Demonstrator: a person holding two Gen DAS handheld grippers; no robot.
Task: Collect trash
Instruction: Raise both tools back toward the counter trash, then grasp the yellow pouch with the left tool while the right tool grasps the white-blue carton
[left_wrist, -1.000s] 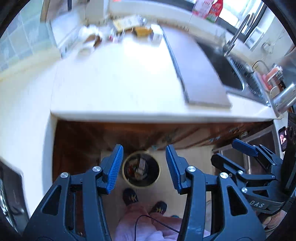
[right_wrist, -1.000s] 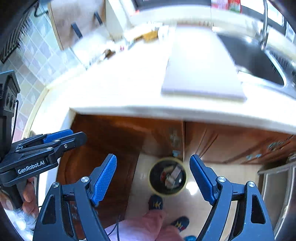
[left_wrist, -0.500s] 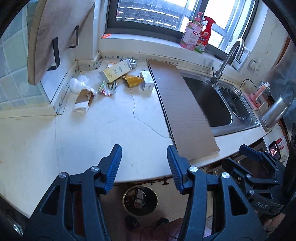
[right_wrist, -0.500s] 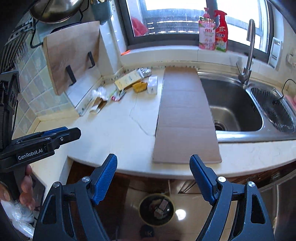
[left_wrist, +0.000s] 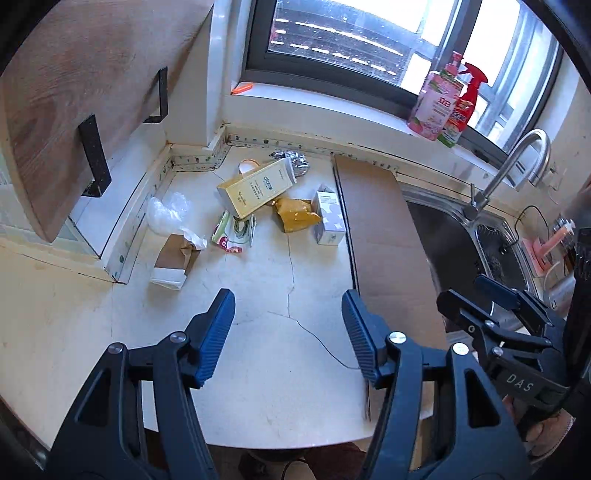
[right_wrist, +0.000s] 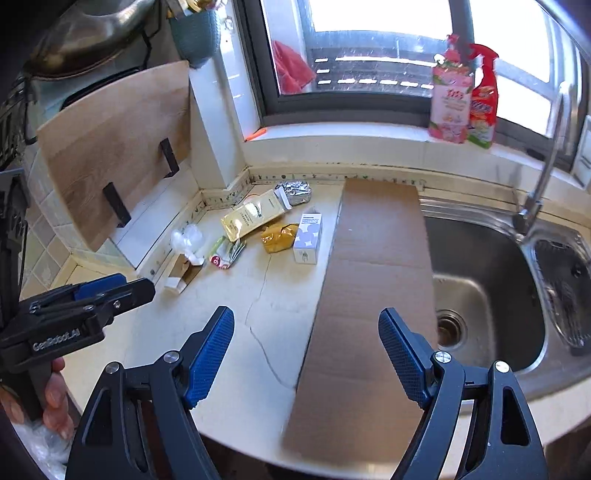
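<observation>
Trash lies at the back of the pale counter (left_wrist: 258, 350): a yellow carton (left_wrist: 256, 186), a mustard wrapper (left_wrist: 295, 214), a small white box (left_wrist: 328, 218), crumpled foil (left_wrist: 297, 162), a green-pink packet (left_wrist: 232, 232), a brown paper bag (left_wrist: 175, 260) and clear plastic (left_wrist: 164, 212). A long cardboard sheet (right_wrist: 369, 288) lies beside the sink. My left gripper (left_wrist: 288, 336) hangs over the counter's front, jaws opening, nothing between them. My right gripper (right_wrist: 306, 350) stands open and empty over the cardboard's near end.
A steel sink (right_wrist: 487, 288) with a tap (right_wrist: 535, 192) sits at the right. A wooden board (left_wrist: 74, 110) leans on the left wall. Two spray bottles (left_wrist: 447, 99) stand on the window sill. A hand (right_wrist: 55, 398) holds the left tool.
Both grippers rose from over a bin on the floor and came forward above the counter. The bin dropped out of view. The left jaws stand wider apart than before.
</observation>
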